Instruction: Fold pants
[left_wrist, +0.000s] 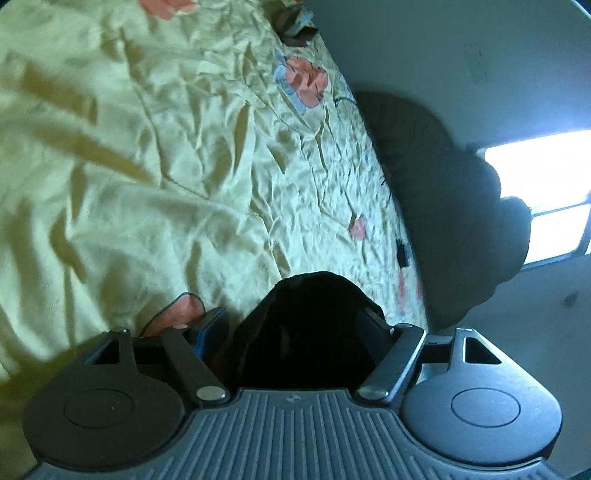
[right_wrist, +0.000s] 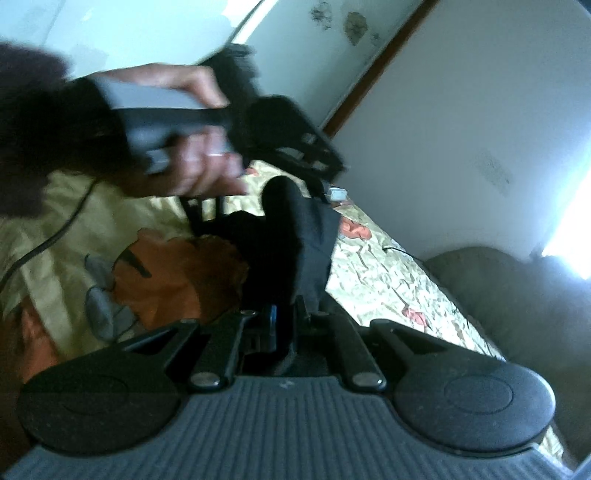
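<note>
The dark pants (left_wrist: 306, 332) bulge up between the fingers of my left gripper (left_wrist: 295, 321), which is closed on the cloth above the bed. In the right wrist view, my right gripper (right_wrist: 286, 314) is shut on the same dark pants (right_wrist: 295, 243), which hang in a bunched fold in front of it. The left gripper (right_wrist: 280, 129) and the person's hand (right_wrist: 199, 166) holding it show in the right wrist view, above and left of the pants. Both views are blurred.
A crumpled pale yellow bedspread (left_wrist: 147, 166) with pink and blue flowers covers the bed. A dark grey cushion or chair (left_wrist: 443, 203) stands beside the bed by a white wall. A cable (right_wrist: 48, 240) and an orange cloth (right_wrist: 177, 277) lie on the bed.
</note>
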